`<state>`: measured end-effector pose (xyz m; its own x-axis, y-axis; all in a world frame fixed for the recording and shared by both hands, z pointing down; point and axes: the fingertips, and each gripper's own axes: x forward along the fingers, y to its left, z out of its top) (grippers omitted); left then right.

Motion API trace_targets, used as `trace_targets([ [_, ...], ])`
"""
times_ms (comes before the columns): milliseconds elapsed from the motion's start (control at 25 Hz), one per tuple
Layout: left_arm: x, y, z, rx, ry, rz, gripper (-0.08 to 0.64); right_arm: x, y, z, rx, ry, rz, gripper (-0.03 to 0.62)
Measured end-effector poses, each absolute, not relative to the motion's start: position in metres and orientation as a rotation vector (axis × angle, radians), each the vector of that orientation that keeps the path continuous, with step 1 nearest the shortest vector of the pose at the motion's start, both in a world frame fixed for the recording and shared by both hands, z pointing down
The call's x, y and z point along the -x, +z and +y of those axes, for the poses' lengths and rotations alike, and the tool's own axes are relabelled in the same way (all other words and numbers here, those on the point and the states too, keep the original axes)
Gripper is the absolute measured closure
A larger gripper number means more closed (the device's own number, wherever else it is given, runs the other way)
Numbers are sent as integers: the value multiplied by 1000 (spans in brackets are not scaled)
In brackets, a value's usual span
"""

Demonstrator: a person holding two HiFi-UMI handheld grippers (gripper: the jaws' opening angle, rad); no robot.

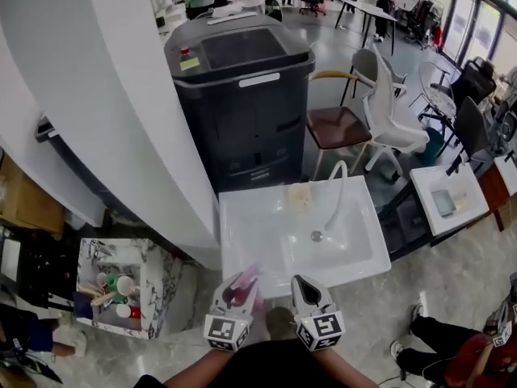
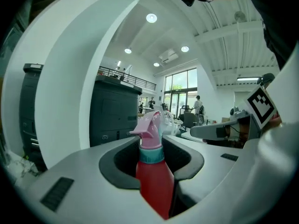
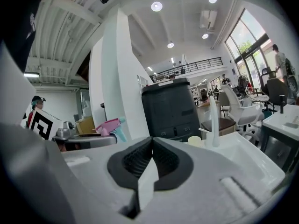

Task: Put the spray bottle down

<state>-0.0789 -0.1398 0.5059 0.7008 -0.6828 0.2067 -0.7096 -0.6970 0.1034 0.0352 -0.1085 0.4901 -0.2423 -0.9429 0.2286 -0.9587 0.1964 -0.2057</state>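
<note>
The spray bottle (image 2: 154,174) has a red body, a teal collar and a pink trigger head. It stands upright between the jaws of my left gripper (image 2: 152,157), which is shut on its neck and shoulder. In the head view the bottle (image 1: 245,285) and left gripper (image 1: 240,293) hover at the near edge of a white sink counter (image 1: 242,225). My right gripper (image 1: 303,288) is just to the right of it, shut with nothing held; in the right gripper view the right gripper (image 3: 150,143) has its pads meeting. The bottle's pink head (image 3: 108,126) shows to the left there.
The counter has a basin with a drain (image 1: 317,235), a white faucet (image 1: 339,186) and a pale sponge (image 1: 299,196). Behind it stands a dark grey machine (image 1: 242,95) and a chair (image 1: 339,125). A white curved wall (image 1: 105,120) and a marbled box of items (image 1: 121,285) lie left.
</note>
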Motion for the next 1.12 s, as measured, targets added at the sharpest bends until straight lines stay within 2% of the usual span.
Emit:
trace_targets([
  [480, 3, 539, -313, -2812, 364, -1231, 403, -89, 519, -248, -1761, 533, -2426, 594],
  [1120, -56, 594, -480, -2638, 208, -1316, 403, -130, 585, -405, -1606, 434, -2385, 594],
])
